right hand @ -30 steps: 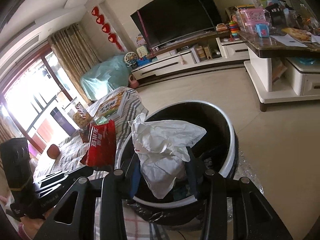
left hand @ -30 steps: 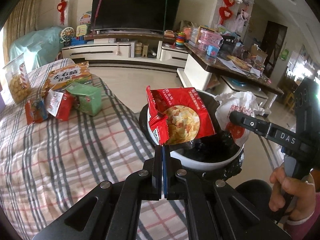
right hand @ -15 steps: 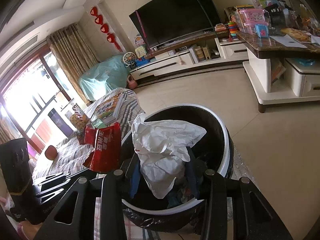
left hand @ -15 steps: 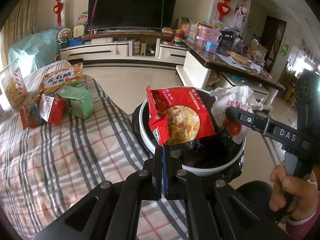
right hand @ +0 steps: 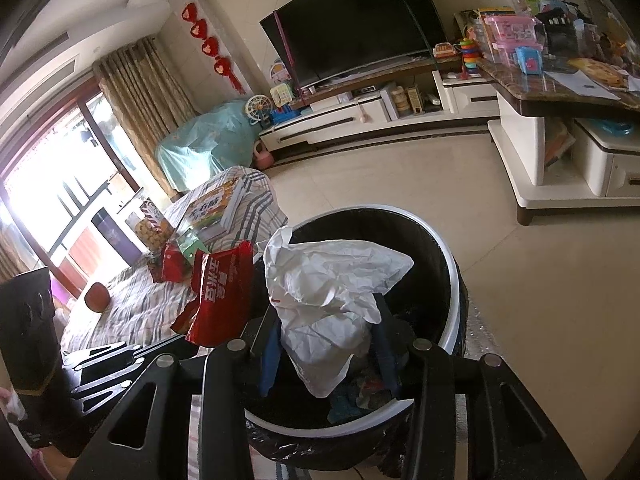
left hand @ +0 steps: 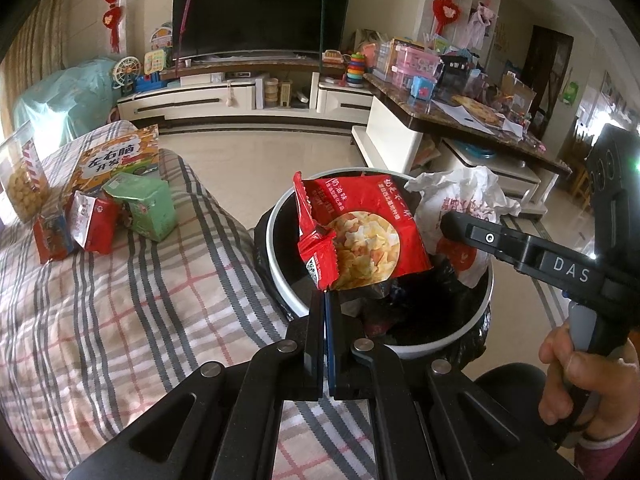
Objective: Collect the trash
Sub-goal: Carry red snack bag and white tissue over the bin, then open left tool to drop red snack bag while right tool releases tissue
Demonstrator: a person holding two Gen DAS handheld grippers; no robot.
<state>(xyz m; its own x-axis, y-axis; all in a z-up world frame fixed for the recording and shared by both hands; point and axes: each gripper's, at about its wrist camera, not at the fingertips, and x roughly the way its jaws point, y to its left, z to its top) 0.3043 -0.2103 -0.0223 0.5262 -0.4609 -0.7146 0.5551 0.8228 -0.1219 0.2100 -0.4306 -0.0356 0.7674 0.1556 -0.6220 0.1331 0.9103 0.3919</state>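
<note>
Trash held in both claws, poised over bin (left hand: 476,320) beside plaid-covered bed (left hand: 100,320).

Left claw (left hand: 325,294): clamped tight on bottom edge of red snack wrapper (left hand: 372,228), standing upright above near rim, roughly over bin mouth.

Right claw (right hand: 326,344): closed around crumpled white bag (right hand: 328,292), fingers set wide by its bulk; bag hanging over dark liner, above trash already inside.

Step in hand, by judgement: release into bin. To do well:
- Carry wrapper further past rim toward centre before parting fingers; light foil likely to flutter sideways and land on bed or floor.
- Lower both loads closer to liner, then open.
- Drop bag first or keep claws apart, avoiding clash over narrow mouth.

Left on bed, well away from bin: green packet (left hand: 140,208), red packets (left hand: 90,226), orange box (left hand: 116,160), biscuit bag (left hand: 20,172).
</note>
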